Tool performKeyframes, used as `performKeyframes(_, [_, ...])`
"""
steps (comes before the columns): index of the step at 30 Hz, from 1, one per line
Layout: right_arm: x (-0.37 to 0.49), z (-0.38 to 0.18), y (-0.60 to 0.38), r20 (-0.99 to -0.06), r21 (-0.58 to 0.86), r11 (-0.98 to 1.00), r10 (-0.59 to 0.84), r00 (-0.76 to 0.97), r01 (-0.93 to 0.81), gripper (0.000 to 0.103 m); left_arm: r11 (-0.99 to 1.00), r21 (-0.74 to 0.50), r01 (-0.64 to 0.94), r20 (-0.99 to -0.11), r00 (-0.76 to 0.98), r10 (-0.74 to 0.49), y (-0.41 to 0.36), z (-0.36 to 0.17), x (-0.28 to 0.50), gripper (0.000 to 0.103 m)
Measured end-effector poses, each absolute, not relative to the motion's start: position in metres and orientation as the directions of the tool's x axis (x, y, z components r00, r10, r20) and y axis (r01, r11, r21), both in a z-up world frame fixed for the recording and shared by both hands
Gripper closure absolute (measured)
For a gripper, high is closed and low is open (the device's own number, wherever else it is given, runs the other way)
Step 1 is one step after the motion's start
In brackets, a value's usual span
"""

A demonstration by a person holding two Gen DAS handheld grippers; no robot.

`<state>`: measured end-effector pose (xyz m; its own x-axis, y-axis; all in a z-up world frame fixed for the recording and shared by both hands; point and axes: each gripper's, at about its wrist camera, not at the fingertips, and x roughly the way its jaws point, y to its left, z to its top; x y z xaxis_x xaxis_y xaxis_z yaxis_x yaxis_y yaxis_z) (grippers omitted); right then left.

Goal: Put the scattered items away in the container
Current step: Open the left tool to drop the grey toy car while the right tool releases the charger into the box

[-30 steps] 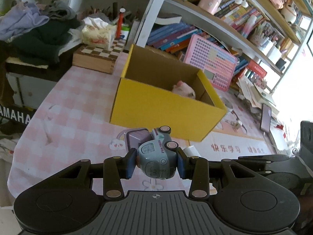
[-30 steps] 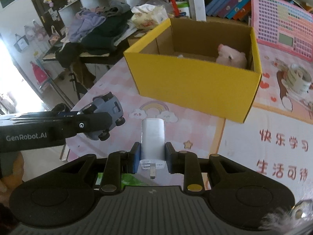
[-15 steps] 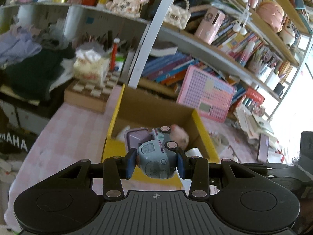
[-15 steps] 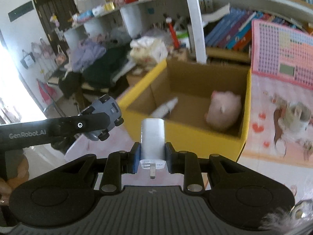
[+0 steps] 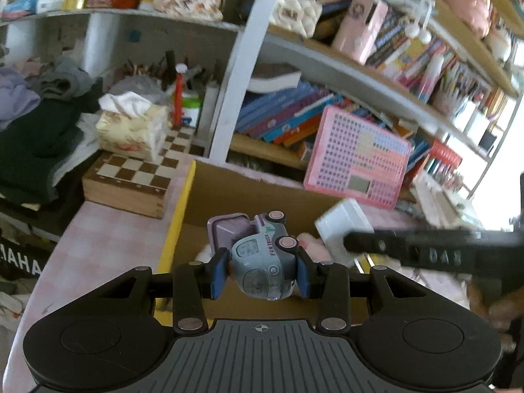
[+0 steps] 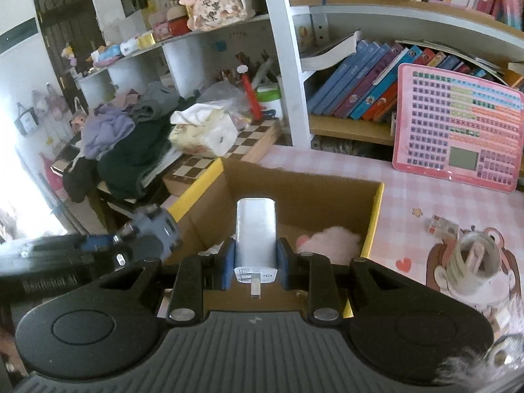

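My left gripper [image 5: 261, 273] is shut on a grey-blue toy truck [image 5: 262, 262] with a purple bin, held over the open yellow cardboard box [image 5: 178, 226]. My right gripper [image 6: 255, 263] is shut on a white charger block [image 6: 256, 229], also above the box [image 6: 376, 216]. In the left wrist view the charger [image 5: 342, 226] and the right gripper's dark arm come in from the right. In the right wrist view the truck [image 6: 157, 229] shows at the left, above the box's left wall. A pink plush toy [image 6: 330, 242] lies inside the box.
A wooden chessboard box [image 5: 131, 180] with a tissue pack [image 5: 131, 131] stands left of the box, beside piled clothes [image 5: 32, 131]. A pink keyboard toy [image 6: 458, 127] leans against the bookshelf. A tape roll [image 6: 475, 258] lies on the pink mat at the right.
Both grippers have moved forward and up, from in front of the box to over its opening. Each keeps its item. The right gripper's arm has come into the left wrist view.
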<state>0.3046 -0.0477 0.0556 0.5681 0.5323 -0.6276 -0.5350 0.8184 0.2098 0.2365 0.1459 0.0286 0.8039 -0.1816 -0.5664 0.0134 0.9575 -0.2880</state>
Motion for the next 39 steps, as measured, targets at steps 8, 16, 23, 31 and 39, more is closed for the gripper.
performKeyframes(8, [0.359, 0.028, -0.015, -0.697, 0.178, 0.802, 0.511, 0.502, -0.57, 0.078, 0.983, -0.18, 0.037, -0.677, 0.72, -0.152, 0.126, -0.002, 0.281, 0.063])
performKeyframes(16, [0.406, -0.012, 0.035, -0.81, 0.16, 0.79, 0.448, 0.378, -0.592, 0.078, 0.988, -0.145, 0.056, -0.761, 0.632, -0.148, 0.111, -0.027, 0.307, 0.064])
performKeyframes(23, [0.421, -0.035, 0.052, -0.859, 0.151, 0.782, 0.406, 0.31, -0.605, 0.078, 0.991, -0.121, 0.06, -0.79, 0.598, -0.133, 0.104, -0.038, 0.311, 0.064])
performKeyframes(31, [0.421, -0.029, 0.046, -0.833, 0.159, 0.784, 0.433, 0.344, -0.6, 0.044, 0.993, -0.107, 0.049, -0.785, 0.608, -0.114, 0.107, -0.039, 0.308, 0.051])
performKeyframes(39, [0.4, 0.004, 0.034, -0.785, 0.146, 0.782, 0.463, 0.41, -0.605, 0.039, 0.998, -0.053, 0.042, -0.745, 0.664, -0.067, 0.105, -0.021, 0.297, 0.032])
